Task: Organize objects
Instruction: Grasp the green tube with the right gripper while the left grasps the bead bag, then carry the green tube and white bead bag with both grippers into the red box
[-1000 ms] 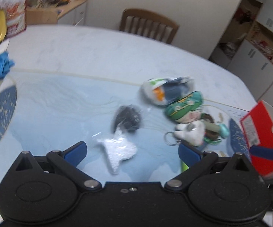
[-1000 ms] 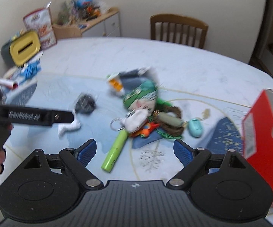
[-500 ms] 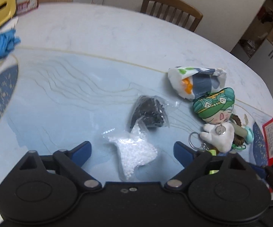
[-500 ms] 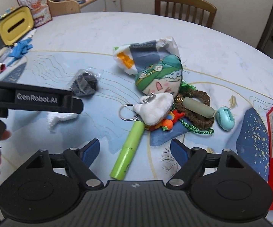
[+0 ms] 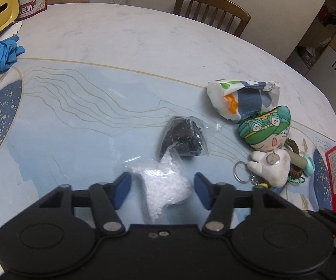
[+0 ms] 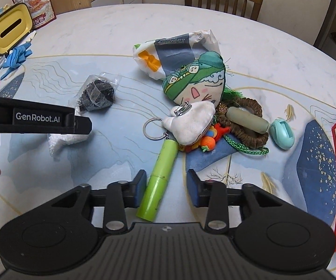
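Jaws narrowed since before around white bead bag (image 5: 165,186); green tube (image 6: 159,177)

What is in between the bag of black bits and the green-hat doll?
Only bare blue mat separates the black bag from the doll; the right wrist view shows it best.

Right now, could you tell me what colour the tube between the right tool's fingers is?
Lime green tube, clearest in the right wrist view.
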### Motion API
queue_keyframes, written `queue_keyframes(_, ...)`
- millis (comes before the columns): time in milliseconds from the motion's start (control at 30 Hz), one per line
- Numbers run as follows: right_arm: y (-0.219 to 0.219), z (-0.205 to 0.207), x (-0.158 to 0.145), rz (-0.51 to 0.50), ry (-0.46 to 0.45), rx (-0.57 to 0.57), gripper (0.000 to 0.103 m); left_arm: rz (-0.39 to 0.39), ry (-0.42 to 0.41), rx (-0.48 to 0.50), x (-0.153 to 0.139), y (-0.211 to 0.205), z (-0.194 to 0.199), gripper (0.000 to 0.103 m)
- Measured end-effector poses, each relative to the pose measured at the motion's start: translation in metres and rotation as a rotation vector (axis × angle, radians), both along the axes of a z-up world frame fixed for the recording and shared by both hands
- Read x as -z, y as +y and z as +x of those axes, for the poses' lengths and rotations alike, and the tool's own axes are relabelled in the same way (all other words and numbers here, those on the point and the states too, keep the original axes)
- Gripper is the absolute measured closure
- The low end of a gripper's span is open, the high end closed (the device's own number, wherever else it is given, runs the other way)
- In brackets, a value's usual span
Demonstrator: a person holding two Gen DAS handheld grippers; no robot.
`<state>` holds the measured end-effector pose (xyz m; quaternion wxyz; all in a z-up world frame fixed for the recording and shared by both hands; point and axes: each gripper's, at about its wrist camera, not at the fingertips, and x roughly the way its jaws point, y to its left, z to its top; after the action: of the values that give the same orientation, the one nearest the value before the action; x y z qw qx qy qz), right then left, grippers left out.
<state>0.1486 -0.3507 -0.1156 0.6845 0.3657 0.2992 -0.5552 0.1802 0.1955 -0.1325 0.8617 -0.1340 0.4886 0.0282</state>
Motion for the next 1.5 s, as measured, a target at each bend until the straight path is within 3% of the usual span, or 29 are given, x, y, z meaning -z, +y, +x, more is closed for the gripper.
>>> queue_keyframes(167,0.002,-0.001,0.000,0.000,0.009,0.000,0.086,-0.014,-0.004,0.007,-0.002,-0.001,-0.003,0.064)
queue_keyframes(400,0.012,-0.008,-0.002,0.004,-0.015,-0.006,0.087,-0.021,0.006,0.024,-0.004,-0.005,-0.010,0.071)
queue_keyframes(667,0.030,-0.032,-0.017,-0.010,-0.061,0.009,0.087,-0.060,-0.025,0.098,-0.017,-0.019,-0.026,0.071)
queue_keyframes(1033,0.063,-0.108,-0.062,-0.076,-0.157,0.105,0.087,-0.113,-0.027,0.227,-0.061,-0.069,-0.034,0.071)
queue_keyframes(1500,0.102,-0.221,-0.084,-0.115,-0.201,0.235,0.087,-0.148,-0.066,0.447,-0.110,-0.178,-0.032,0.071)
